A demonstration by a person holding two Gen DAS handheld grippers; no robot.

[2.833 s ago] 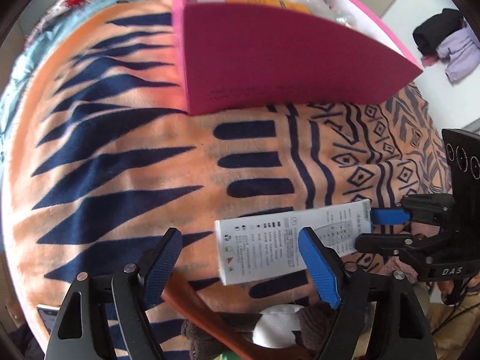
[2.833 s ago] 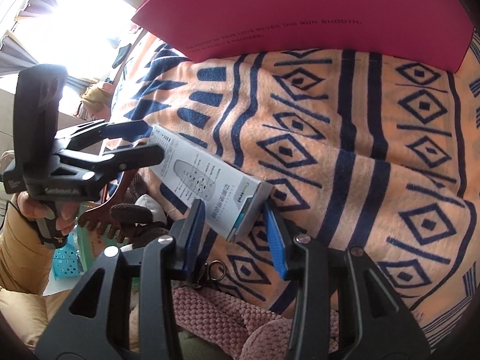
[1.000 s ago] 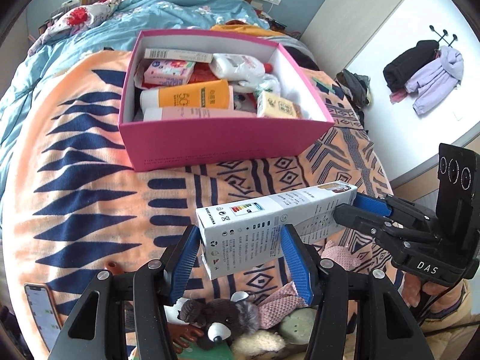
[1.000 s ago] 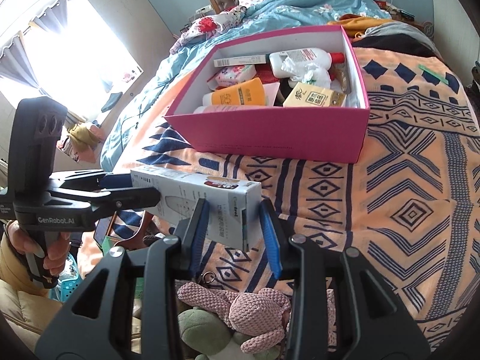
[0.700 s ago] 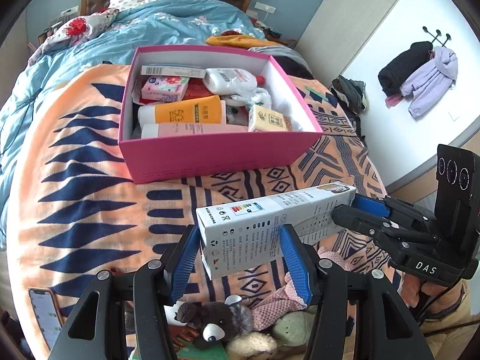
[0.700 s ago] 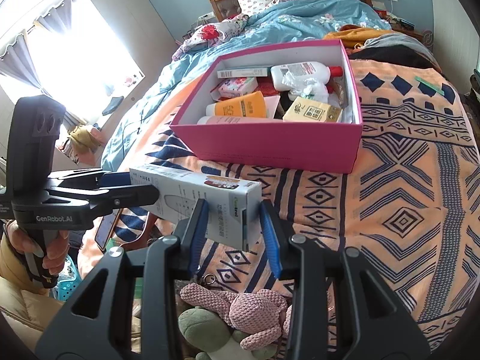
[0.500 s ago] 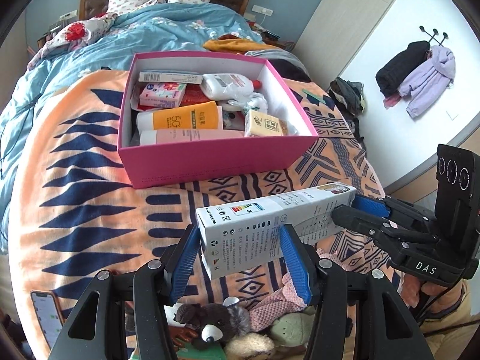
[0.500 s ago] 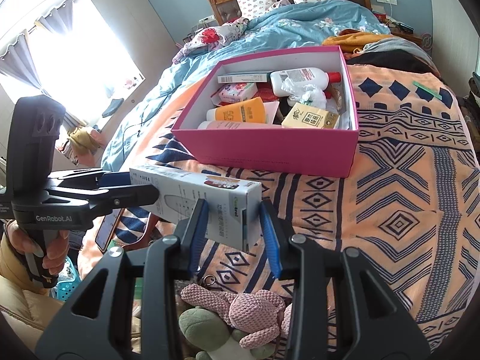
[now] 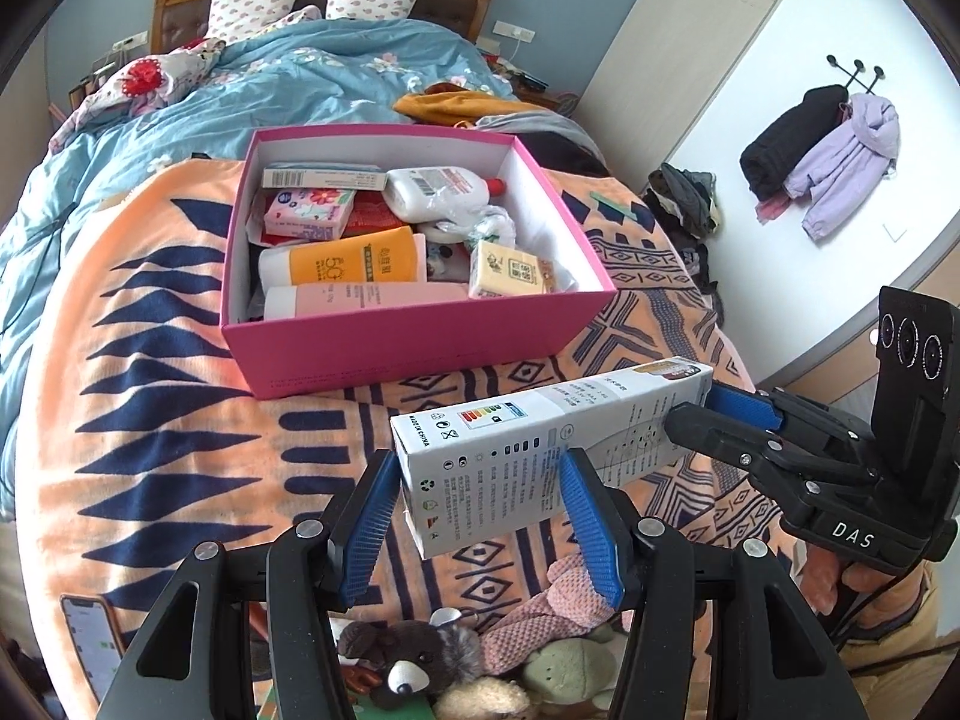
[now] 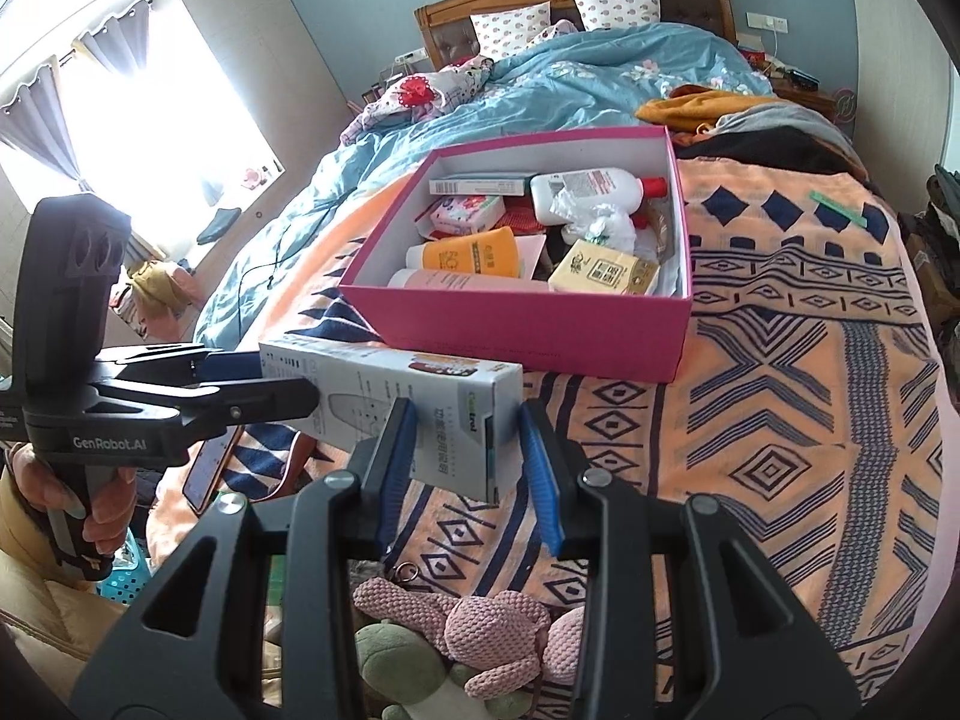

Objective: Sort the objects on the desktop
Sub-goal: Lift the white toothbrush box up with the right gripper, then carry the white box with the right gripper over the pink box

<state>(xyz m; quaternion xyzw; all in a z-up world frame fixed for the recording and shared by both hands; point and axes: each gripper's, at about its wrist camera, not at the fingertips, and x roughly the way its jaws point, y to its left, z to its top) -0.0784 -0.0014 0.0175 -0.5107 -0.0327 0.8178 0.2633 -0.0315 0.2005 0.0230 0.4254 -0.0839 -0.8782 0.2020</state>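
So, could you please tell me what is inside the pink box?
The pink box holds an orange tube, a white bottle, a yellow packet and small cartons. Whatever lies beneath them is covered.

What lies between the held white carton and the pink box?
Only bare patterned blanket. In both wrist views, the white carton, clamped at its ends by the left gripper and right gripper, hangs short of the pink box.

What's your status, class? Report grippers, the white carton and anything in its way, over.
Left gripper and right gripper both shut on white carton, one per end. Carton held above blanket, short of pink box. Box already crowded.
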